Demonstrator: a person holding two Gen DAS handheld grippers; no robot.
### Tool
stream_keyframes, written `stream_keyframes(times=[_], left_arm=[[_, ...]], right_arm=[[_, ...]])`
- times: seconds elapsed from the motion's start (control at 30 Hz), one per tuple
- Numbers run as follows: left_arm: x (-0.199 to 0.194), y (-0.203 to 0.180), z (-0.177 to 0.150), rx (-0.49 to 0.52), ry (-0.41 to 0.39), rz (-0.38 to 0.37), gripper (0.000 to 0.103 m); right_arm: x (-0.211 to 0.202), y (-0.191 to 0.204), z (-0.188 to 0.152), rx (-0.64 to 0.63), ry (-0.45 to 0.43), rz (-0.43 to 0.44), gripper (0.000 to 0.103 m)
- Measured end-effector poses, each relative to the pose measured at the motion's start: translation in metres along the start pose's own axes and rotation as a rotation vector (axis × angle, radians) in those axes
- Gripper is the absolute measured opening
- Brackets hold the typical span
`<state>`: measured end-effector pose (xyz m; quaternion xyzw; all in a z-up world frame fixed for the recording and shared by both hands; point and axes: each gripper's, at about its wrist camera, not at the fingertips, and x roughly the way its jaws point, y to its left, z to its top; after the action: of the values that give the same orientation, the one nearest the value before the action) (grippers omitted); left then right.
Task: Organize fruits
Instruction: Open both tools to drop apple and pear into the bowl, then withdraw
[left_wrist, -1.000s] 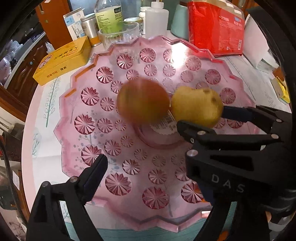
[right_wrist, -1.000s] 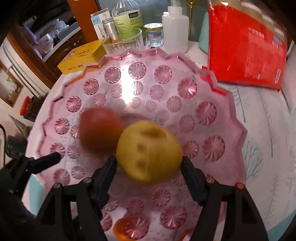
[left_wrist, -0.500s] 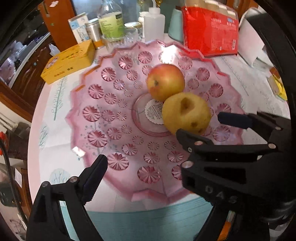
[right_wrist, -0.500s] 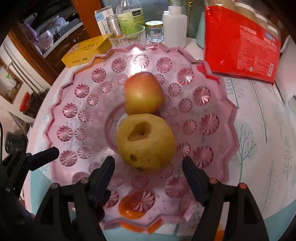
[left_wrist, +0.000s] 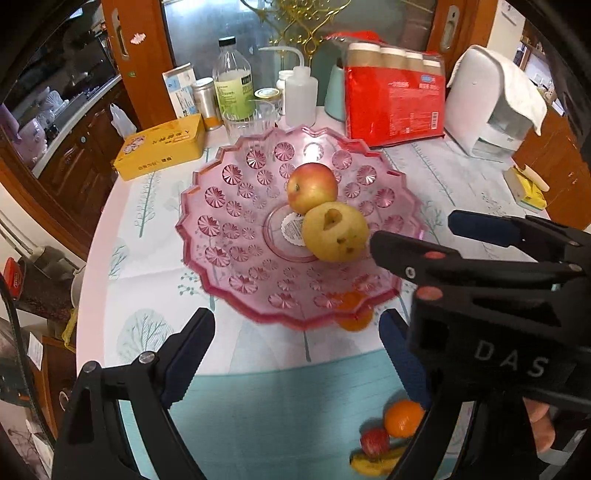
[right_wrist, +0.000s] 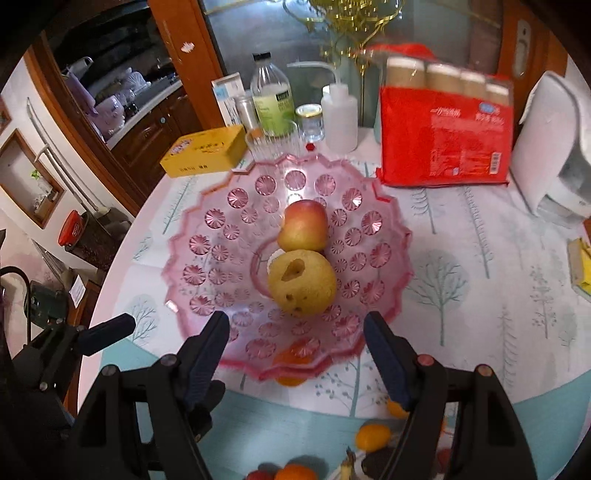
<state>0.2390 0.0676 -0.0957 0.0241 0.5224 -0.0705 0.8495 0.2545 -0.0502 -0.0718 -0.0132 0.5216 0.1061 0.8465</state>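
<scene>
- While the red apple (left_wrist: 312, 187) and the yellow pear (left_wrist: 335, 232) sit touching at the middle of the pink dish (left_wrist: 207, 236), the fruits still to be sorted — an orange (left_wrist: 403, 418), a small red fruit (left_wrist: 374, 441), a banana (left_wrist: 371, 466) — lie at the table's near edge.
- We judge the loose fruits to lie below and behind both tongs, nearer our right side.
- Our left gripper (left_wrist: 295, 350) is spread wide, holding nothing.
- Our right gripper (right_wrist: 297, 347) is spread too — empty, poised over the dish's near rim.

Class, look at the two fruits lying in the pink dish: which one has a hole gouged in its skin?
The yellow fruit, lying nearer the cameras. The red apple touching its far side has smooth, unbroken skin.
</scene>
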Motion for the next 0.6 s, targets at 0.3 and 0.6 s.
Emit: stream_keyframes(times=[0.3, 0.6], left_arm=[[-0.046, -0.005, -0.035, 0.004, -0.029, -0.026, 0.09], [-0.085, -0.021, -0.069, 0.036, -0.081, -0.04, 0.09]], right_arm=[[-0.054, 0.003, -0.04, -0.011, -0.012, -0.075, 0.076], [-0.103, -0.003, -0.091, 0.02, -0.042, -0.106, 0.076]])
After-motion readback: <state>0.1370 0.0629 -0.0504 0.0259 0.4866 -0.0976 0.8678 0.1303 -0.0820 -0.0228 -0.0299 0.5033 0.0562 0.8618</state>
